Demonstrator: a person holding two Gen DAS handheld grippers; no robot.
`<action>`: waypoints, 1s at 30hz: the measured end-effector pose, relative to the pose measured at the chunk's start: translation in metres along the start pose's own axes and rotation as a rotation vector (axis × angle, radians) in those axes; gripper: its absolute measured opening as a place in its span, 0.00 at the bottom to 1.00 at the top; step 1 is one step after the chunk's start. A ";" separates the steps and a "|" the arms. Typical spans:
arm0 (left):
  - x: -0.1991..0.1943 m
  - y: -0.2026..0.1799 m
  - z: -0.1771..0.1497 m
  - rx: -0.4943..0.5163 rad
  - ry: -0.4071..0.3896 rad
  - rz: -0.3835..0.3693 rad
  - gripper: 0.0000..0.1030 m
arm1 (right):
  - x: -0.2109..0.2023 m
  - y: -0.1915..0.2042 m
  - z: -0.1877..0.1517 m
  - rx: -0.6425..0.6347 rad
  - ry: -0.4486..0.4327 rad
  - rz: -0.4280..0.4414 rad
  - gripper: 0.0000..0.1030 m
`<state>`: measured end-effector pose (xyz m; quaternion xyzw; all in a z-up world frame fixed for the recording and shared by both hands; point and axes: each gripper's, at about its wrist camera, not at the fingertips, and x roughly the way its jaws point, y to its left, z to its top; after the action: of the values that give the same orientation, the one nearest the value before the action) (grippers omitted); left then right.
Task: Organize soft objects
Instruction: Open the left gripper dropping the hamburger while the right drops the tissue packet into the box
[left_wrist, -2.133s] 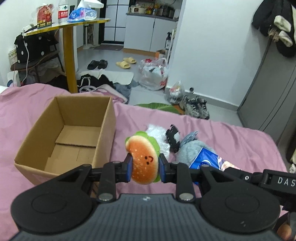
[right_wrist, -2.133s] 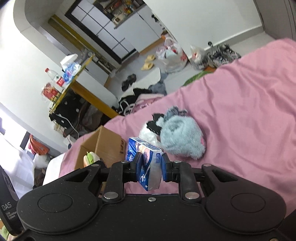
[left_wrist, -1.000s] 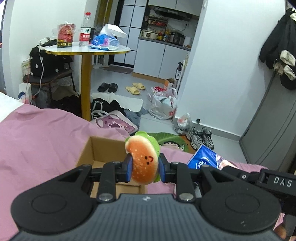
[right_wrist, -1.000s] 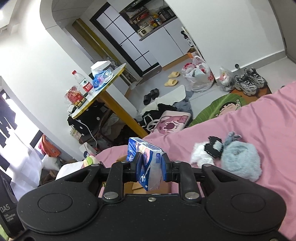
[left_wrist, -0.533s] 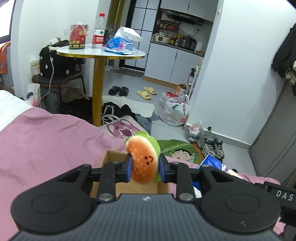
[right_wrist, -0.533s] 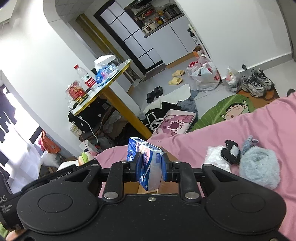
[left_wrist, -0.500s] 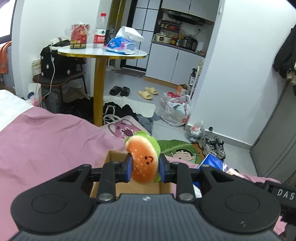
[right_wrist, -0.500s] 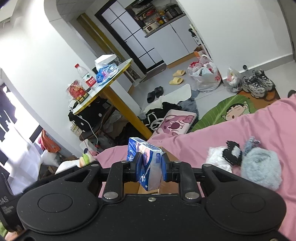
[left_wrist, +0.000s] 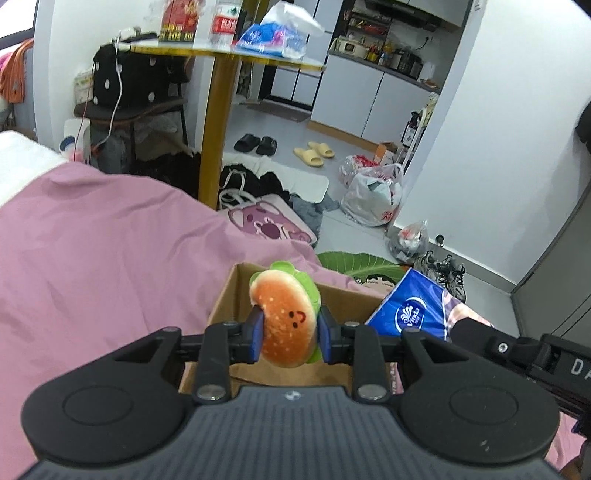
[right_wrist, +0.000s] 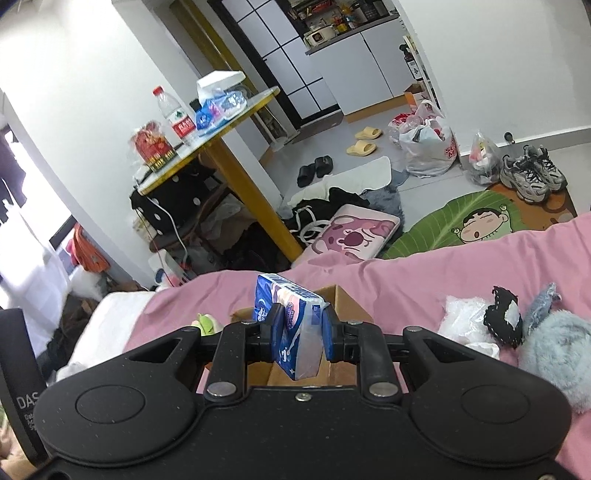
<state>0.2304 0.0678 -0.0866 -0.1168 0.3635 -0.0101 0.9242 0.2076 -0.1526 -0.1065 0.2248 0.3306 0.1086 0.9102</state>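
Plush hamburger toy (left_wrist: 286, 319), with stitched smiling face and green felt lettuce edge, clamped between the blue pads of the left gripper (left_wrist: 288, 334) and held above the open cardboard box (left_wrist: 343, 295). Tissue pack (right_wrist: 293, 325), blue wrapper with pink panel, clamped edge-on between the pads of the right gripper (right_wrist: 297, 332), also above the box; in the left wrist view its face reads "Vinda". Box stands on the pink bedsheet (left_wrist: 110, 258); its interior is largely hidden behind both grippers, and only bare cardboard shows. On the sheet to the right of the box, in the right wrist view: crumpled clear plastic bag (right_wrist: 463, 321), small black pouch (right_wrist: 504, 326), fluffy pale-blue plush (right_wrist: 557, 354), lying close together. Beyond the bed: round yellow-legged table (right_wrist: 236, 166) bearing a red-labelled water bottle (right_wrist: 175, 114), a red snack bag (right_wrist: 153, 146) and a tissue box (right_wrist: 219, 88). The neighbouring gripper's black body shows the letters "DAS". Floor mat (right_wrist: 476, 223) printed with a cartoon boy.
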 end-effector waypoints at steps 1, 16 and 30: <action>0.003 0.001 -0.001 -0.005 0.006 0.000 0.28 | 0.003 0.001 0.000 -0.007 0.005 -0.008 0.21; 0.035 0.011 0.002 -0.006 0.038 0.049 0.61 | 0.026 0.012 0.005 -0.041 0.021 -0.060 0.22; 0.019 0.016 0.007 -0.009 0.004 0.115 0.73 | 0.020 0.019 0.009 -0.022 0.071 -0.065 0.63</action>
<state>0.2476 0.0826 -0.0978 -0.1000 0.3718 0.0447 0.9218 0.2277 -0.1325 -0.1026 0.1997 0.3686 0.0907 0.9033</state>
